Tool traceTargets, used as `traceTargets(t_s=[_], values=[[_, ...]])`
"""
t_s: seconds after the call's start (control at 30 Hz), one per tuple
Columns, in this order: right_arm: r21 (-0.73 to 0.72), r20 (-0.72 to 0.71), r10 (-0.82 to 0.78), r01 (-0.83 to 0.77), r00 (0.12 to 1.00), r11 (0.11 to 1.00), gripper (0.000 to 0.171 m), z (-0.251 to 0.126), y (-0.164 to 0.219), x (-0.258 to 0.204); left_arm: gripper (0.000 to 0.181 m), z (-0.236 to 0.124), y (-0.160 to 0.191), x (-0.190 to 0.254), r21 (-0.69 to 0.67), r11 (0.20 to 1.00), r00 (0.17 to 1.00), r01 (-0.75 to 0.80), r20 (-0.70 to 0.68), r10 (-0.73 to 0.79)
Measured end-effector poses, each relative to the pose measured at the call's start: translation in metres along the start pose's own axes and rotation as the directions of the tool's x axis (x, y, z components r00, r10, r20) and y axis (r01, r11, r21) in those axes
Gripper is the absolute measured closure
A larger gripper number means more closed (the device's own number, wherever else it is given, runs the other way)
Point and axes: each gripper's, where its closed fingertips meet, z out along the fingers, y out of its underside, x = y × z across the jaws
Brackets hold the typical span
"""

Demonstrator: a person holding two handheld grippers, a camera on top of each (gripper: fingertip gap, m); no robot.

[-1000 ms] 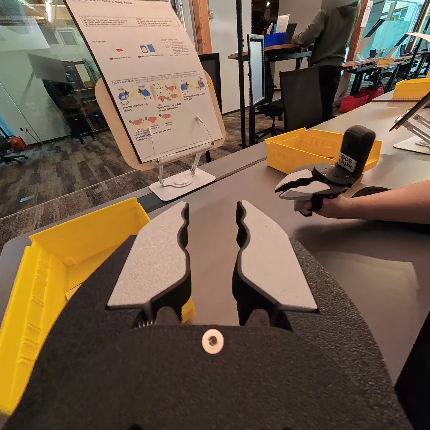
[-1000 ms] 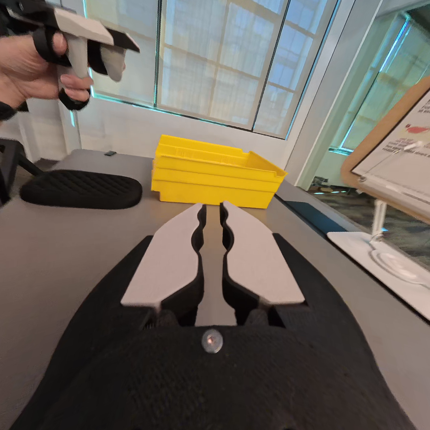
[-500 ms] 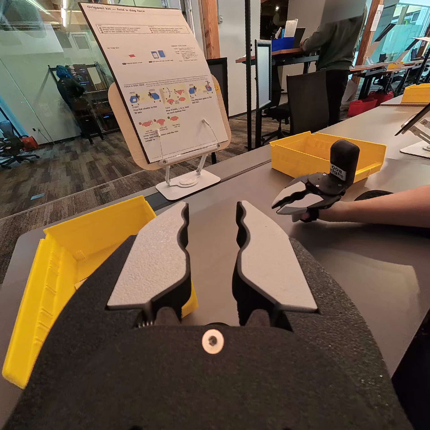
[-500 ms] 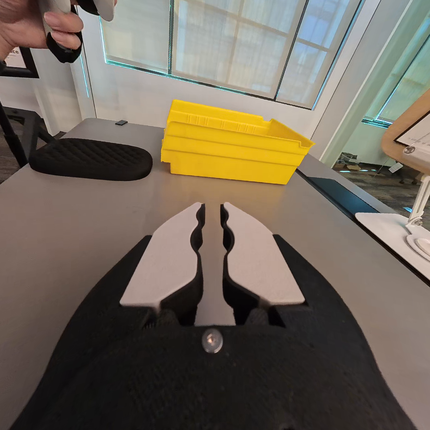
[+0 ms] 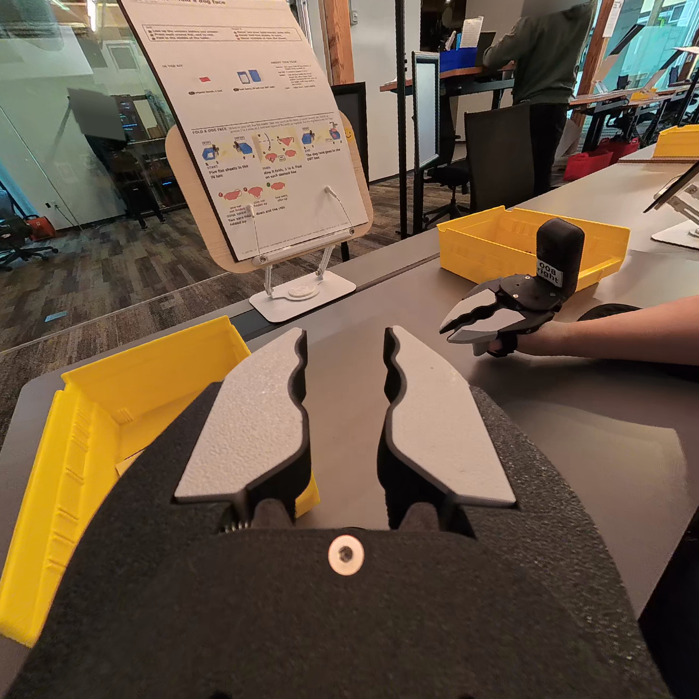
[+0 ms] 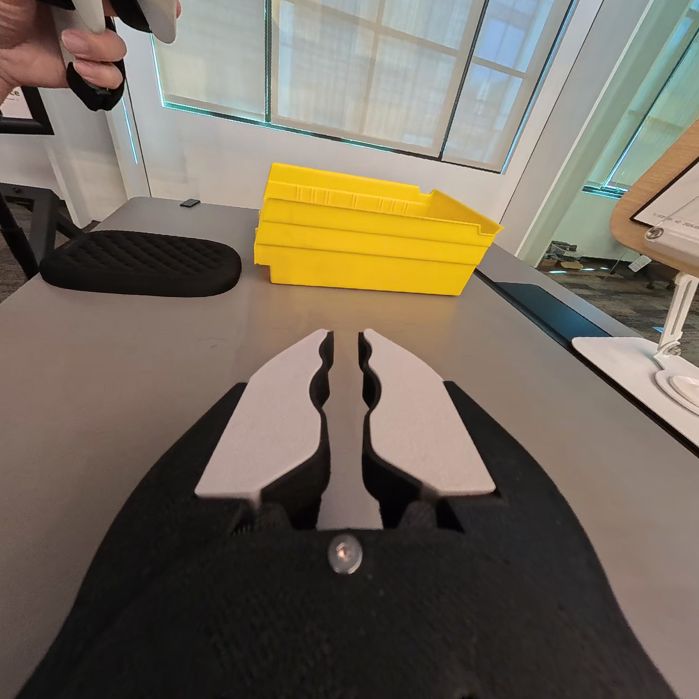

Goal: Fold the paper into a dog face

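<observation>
My left gripper (image 5: 344, 334) is open and empty, held above the dark table (image 5: 567, 435) beside a yellow bin (image 5: 87, 435) at the left. A pale sheet corner (image 5: 126, 464) shows inside that bin; the gripper body hides the rest. My right gripper (image 6: 345, 333) is empty, its jaws a narrow gap apart, low over the table. It also shows in the left wrist view (image 5: 452, 333), held in a hand to the right. No paper is in either gripper.
An instruction board on a white stand (image 5: 261, 143) stands at the table's far edge. A second yellow bin (image 6: 363, 246) and a black padded rest (image 6: 140, 263) sit ahead of the right gripper. The hand (image 6: 41, 49) holding the left gripper shows top left. A person (image 5: 544, 75) stands in the background.
The right gripper has dropped lower over the table and tilted down. The left gripper has risen and pulled back a little. Both jaw gaps are unchanged.
</observation>
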Motion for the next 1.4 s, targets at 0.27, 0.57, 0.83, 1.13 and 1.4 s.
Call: traceTargets(t_s=[0.27,0.57,0.83,1.13,1.4], values=[[-0.038,0.010,0.007,-0.006,1.000,0.999,0.158,0.004,0.007,-0.002,0.143,0.003,0.003,-0.001,-0.007,1.000,1.000,0.013,0.001,-0.013],[-0.045,-0.002,0.038,-0.038,0.999,0.998,0.158,0.006,0.010,0.001,0.144,0.024,0.008,0.000,-0.015,0.999,0.998,0.050,-0.030,-0.050],[-0.045,0.010,0.044,-0.043,0.999,0.998,0.156,0.007,0.009,-0.001,0.144,0.054,0.012,0.010,-0.027,0.998,0.994,0.059,-0.091,-0.062],[-0.026,0.010,0.035,-0.035,0.999,0.999,0.153,0.003,0.001,-0.001,0.146,0.095,0.021,0.021,-0.050,0.994,0.980,0.099,-0.167,-0.106],[-0.036,0.023,0.096,-0.095,0.995,0.995,0.149,0.004,0.005,0.001,0.146,0.107,0.020,0.027,-0.054,0.996,0.981,0.073,-0.177,-0.081]])
